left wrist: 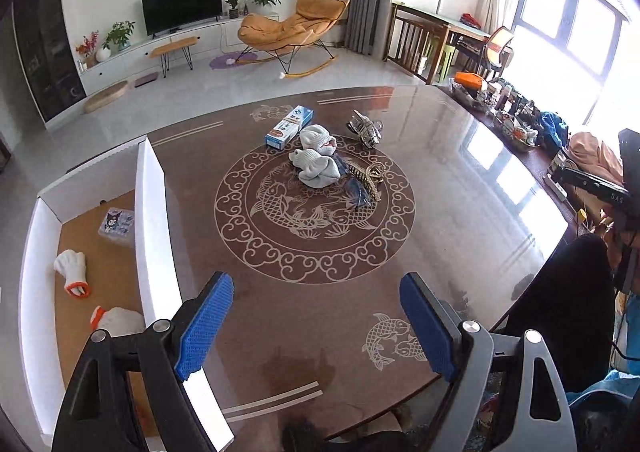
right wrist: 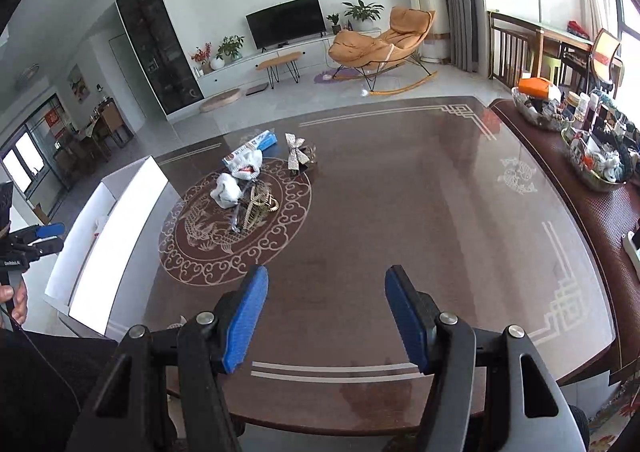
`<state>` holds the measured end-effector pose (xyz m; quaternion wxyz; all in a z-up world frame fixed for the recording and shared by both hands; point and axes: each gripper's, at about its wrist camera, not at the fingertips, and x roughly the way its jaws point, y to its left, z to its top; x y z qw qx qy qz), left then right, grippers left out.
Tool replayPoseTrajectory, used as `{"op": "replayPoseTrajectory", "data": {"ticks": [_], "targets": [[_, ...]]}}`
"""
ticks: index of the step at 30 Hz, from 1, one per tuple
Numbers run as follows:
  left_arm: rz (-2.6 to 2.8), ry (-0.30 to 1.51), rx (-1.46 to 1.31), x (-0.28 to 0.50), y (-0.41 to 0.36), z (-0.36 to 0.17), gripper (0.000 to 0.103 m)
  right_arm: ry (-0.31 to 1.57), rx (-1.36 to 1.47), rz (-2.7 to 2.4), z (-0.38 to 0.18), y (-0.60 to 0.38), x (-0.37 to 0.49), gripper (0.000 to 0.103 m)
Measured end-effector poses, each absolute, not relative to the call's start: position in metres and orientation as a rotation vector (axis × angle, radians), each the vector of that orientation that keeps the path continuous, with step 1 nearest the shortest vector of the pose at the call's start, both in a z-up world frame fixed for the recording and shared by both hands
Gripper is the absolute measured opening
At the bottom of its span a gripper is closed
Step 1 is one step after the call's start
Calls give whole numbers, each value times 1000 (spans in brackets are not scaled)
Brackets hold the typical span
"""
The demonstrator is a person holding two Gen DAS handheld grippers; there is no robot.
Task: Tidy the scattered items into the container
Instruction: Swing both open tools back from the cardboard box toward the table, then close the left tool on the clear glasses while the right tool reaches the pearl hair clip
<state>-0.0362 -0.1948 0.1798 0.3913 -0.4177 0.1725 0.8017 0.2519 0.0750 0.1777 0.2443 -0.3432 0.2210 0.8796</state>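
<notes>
Left claw (left wrist: 316, 326): open, blue pads spread wide, nothing between, hanging over the brown counter (left wrist: 460, 212) near its front edge. Right claw (right wrist: 326, 318): also open and empty, over bare counter near the front edge.

In the left view only: inside of the box (left wrist: 154, 212), at 9 o'clock from the claw. Cork-brown floor, white walls. Lying in it: two white gloves with orange cuffs, one mid-box (left wrist: 72, 272), one nearer the front corner (left wrist: 118, 322), plus a small clear case with a cartoon label (left wrist: 116, 226) toward the far end. In the right view, only the box's white outer wall (right wrist: 120, 236), at 10 o'clock from the right claw; contents hidden.

Pile in the round fish medallion at counter centre, at 12 o'clock in the left view, 11 o'clock in the right. Blue-and-white toothpaste carton (left wrist: 289, 127) at the far left of the pile. Two pale gloves, one (left wrist: 318, 138) touching the carton, the other (left wrist: 318, 170) just in front of it. Gold hair clip (left wrist: 366, 176) at 3 o'clock from the nearer glove, over something bluish and see-through, too unclear to name. Silver bow (left wrist: 364, 128) apart at the far right.

In the right view only: the left claw seen from outside at the left edge (right wrist: 46, 236), fingers apart, a hand (right wrist: 16, 298) gripping its handle; second table (right wrist: 580, 156) at 2 o'clock, loaded with cluttered trays.
</notes>
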Motion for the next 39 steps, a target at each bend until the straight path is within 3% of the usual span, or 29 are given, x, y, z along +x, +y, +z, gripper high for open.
{"op": "replayPoseTrajectory", "data": {"ticks": [5,8,14,19,25,29,31,35,39], "targets": [[2091,384,-1095,-44,-209,177,85,667,-908,2480,282,70,193,62],[2129,466,-1141,-41,-198,168,85,686,-912,2504,333,68,160,62],[2100,481,-1107,-43,-153,187,85,543,-993,2588,370,54,108,62],[2069,430,-1152,-80,-100,168,86,382,-1234,2621,306,69,33,62],[2015,452,-1296,-145,-25,61,86,373,-1683,2467,123,124,-19,62],[2042,397,-1372,-172,15,-6,86,343,-1837,2406,38,163,-26,62],[2055,306,-1500,-175,13,-30,85,436,-1846,2425,15,178,-33,62],[2121,258,-1432,-150,-5,-16,87,721,-1623,2529,7,189,-47,62],[2258,373,-1286,-135,-8,12,87,623,-1617,2493,1,168,-65,62]]}}
